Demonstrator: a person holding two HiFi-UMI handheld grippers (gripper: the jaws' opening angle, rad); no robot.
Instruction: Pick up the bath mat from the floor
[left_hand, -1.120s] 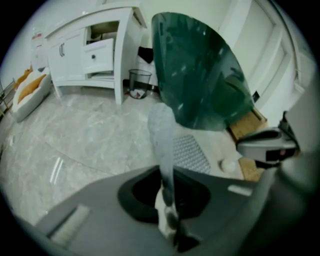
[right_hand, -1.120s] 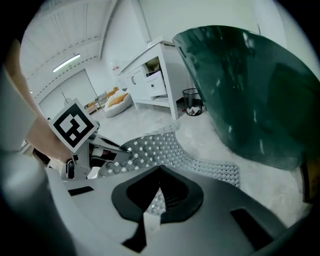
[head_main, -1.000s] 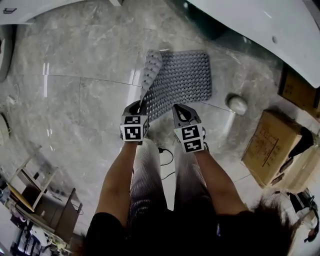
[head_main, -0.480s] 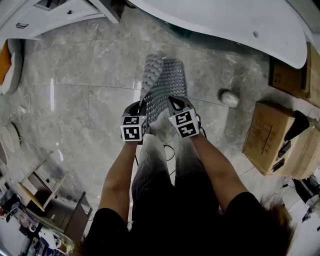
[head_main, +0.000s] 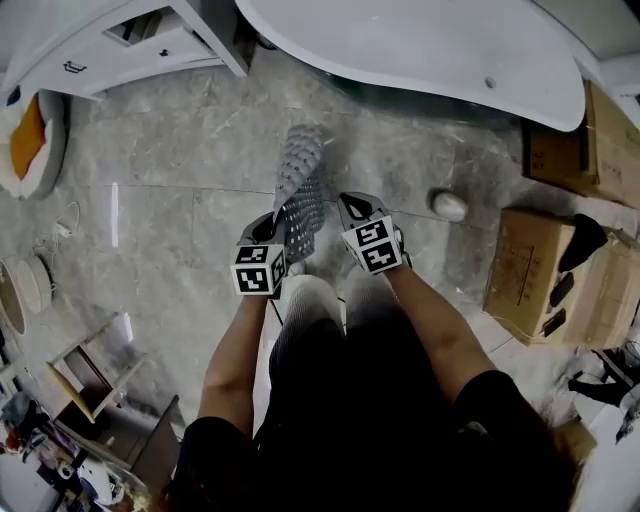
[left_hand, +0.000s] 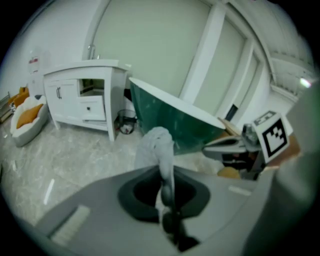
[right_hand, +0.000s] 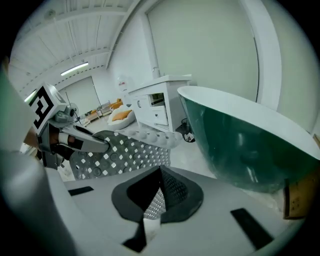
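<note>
Bath mat (head_main: 298, 175) hangs folded between both claws above the floor (head_main: 180, 150), left claw (head_main: 277, 215) and right claw (head_main: 351, 207) each clamped on its near edge. It looks light, rubbery and floppy, so two edge grips set apart suit it

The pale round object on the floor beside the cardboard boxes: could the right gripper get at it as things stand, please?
Probably not yet. The right gripper is shut on the bath mat, shared with the left gripper. Otherwise nothing stands between it and the round object.
</note>
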